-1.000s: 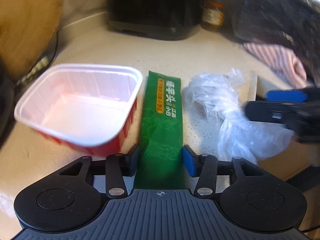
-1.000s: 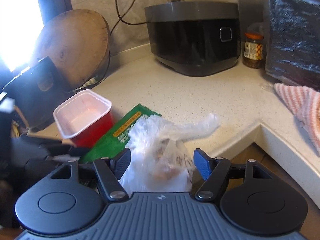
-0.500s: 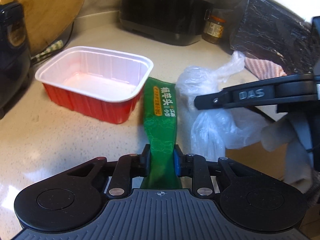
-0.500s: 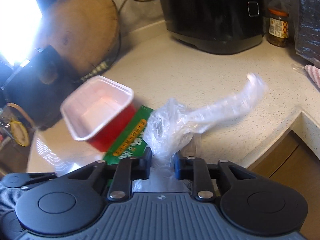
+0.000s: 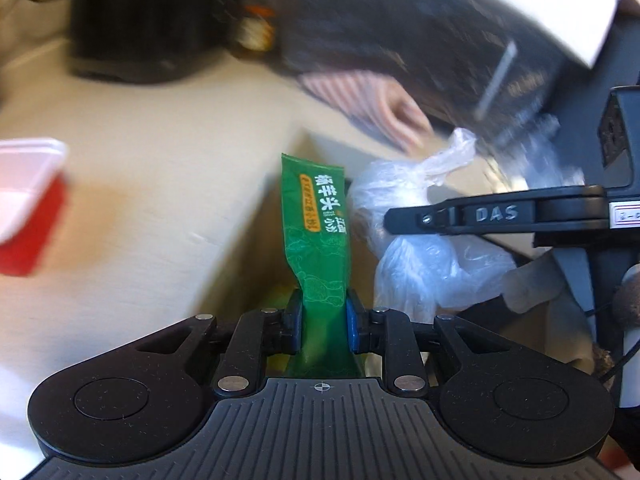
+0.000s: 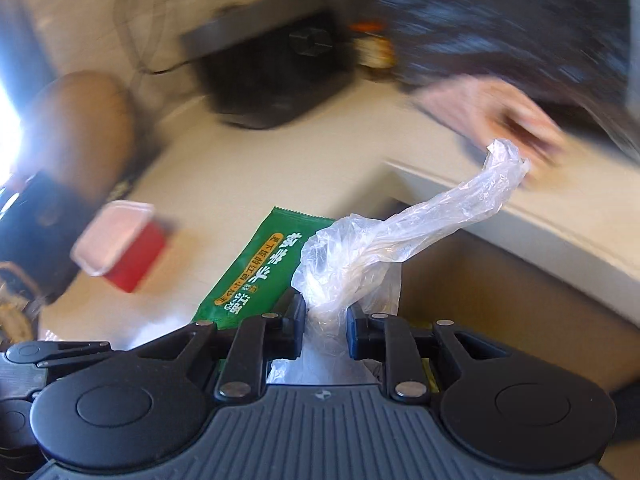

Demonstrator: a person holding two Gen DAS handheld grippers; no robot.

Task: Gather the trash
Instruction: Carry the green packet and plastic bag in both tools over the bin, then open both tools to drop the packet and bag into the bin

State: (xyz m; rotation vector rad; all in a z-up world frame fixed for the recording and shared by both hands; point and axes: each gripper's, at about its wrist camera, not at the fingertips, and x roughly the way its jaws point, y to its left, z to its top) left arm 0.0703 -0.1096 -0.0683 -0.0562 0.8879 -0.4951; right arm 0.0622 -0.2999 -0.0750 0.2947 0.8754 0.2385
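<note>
My left gripper (image 5: 323, 312) is shut on the lower end of a green snack wrapper (image 5: 316, 216), which stands up from the blue pads, clear of the counter (image 5: 140, 168). Just right of it hangs a crumpled clear plastic bag (image 5: 420, 268), with the right gripper's black finger (image 5: 500, 214) across it. In the right wrist view my right gripper (image 6: 326, 316) is shut on that plastic bag (image 6: 360, 264), whose twisted tail points up to the right. The green wrapper (image 6: 256, 276) shows just to the left. Both views are motion-blurred.
A red tray with a white inside (image 5: 28, 208) (image 6: 120, 244) stays on the pale counter at the left. A black cooker (image 6: 272, 68), a small jar (image 5: 256, 28) and a striped pink cloth (image 5: 372, 100) sit further back. The counter's inner corner edge (image 6: 500, 216) runs beside both grippers.
Both grippers closed, the left on the green wrapper and the right on the plastic bag. They then lifted them and swung right, off the counter and away from the red tray.
</note>
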